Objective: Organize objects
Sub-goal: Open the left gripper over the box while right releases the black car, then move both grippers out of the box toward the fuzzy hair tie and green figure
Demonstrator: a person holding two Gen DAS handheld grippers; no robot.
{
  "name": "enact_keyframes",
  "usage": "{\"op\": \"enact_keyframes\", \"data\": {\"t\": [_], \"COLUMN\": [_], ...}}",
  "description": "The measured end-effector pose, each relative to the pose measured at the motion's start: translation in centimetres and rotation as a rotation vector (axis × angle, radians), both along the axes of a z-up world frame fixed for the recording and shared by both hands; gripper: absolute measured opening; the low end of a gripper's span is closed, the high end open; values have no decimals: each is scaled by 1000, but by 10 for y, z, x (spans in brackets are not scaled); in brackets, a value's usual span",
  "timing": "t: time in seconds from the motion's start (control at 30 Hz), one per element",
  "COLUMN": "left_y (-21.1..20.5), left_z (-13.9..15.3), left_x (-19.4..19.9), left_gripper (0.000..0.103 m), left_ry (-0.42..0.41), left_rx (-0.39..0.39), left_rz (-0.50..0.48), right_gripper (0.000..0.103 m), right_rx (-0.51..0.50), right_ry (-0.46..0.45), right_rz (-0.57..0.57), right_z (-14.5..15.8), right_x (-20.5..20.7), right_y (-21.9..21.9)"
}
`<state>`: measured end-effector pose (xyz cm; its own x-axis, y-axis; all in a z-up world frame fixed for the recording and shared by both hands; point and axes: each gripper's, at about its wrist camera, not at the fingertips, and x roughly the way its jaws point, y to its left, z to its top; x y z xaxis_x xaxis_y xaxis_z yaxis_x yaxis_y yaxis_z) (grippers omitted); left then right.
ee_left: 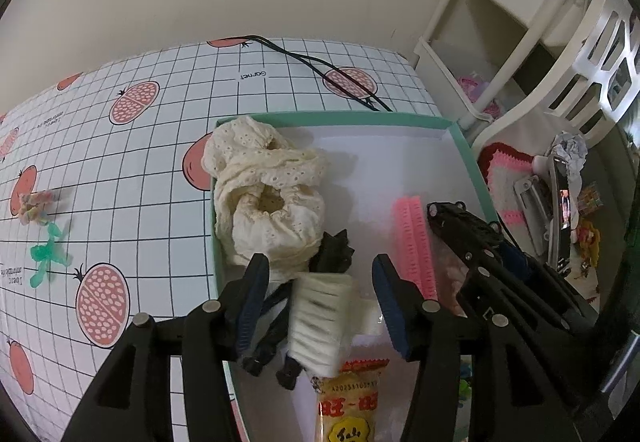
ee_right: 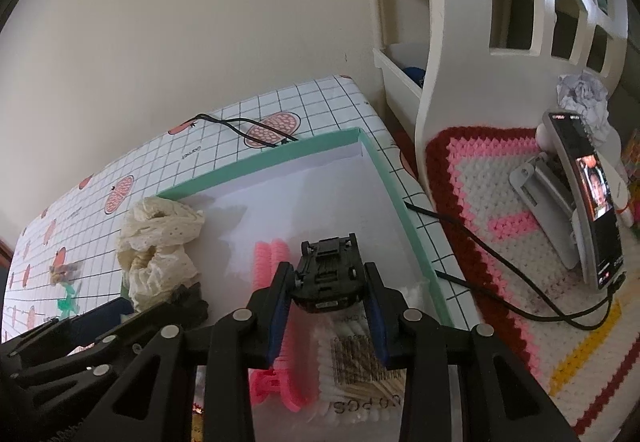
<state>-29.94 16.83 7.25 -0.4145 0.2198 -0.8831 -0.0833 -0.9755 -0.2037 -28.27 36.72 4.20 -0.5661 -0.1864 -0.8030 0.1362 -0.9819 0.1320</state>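
A teal-rimmed box (ee_left: 336, 117) with a white floor holds a cream lace cloth (ee_left: 264, 198), a black clip (ee_left: 334, 252), a pink comb-like clip (ee_left: 414, 242), a pack of cotton swabs (ee_right: 356, 374) and a yellow snack packet (ee_left: 350, 406). My left gripper (ee_left: 322, 302) is open over the box's near end. A blurred cream brush-like piece (ee_left: 320, 326) sits between its fingers without touching both pads. My right gripper (ee_right: 328, 282) is shut on an upturned black toy car (ee_right: 326, 274) just above the pink clip. The car (ee_left: 452, 218) also shows in the left wrist view.
On the gridded pomegranate tablecloth (ee_left: 140, 170), left of the box, lie a small colourful trinket (ee_left: 34, 204) and a green one (ee_left: 48, 256). A black cable (ee_left: 320, 66) runs behind the box. To the right are a crocheted mat (ee_right: 500, 202), a phone on a stand (ee_right: 592, 198) and white shelving (ee_left: 500, 22).
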Motion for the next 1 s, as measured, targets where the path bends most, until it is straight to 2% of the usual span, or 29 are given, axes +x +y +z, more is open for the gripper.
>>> {"op": "enact_keyframes", "data": {"t": [0.37,0.53,0.67,1.0], "left_y": [-11,-33,-50,-62], "left_z": [22,28,27,18], "left_x": [3,4,2,0], "left_gripper": [60,60,60,60], "left_ry": [30,43,36,11], "left_rx": [9,13,7,-10], "left_rz": [-2,58,104,119], "right_gripper": [39,39,39,39], "right_rx": [12,10,25,52], "right_ry": [17,14,7,-44], "right_rz": [24,34,42,65], "right_z": [13,20,20,7], "right_x": [3,6,8,7], "right_y": [-10,-15,-18,-23]}}
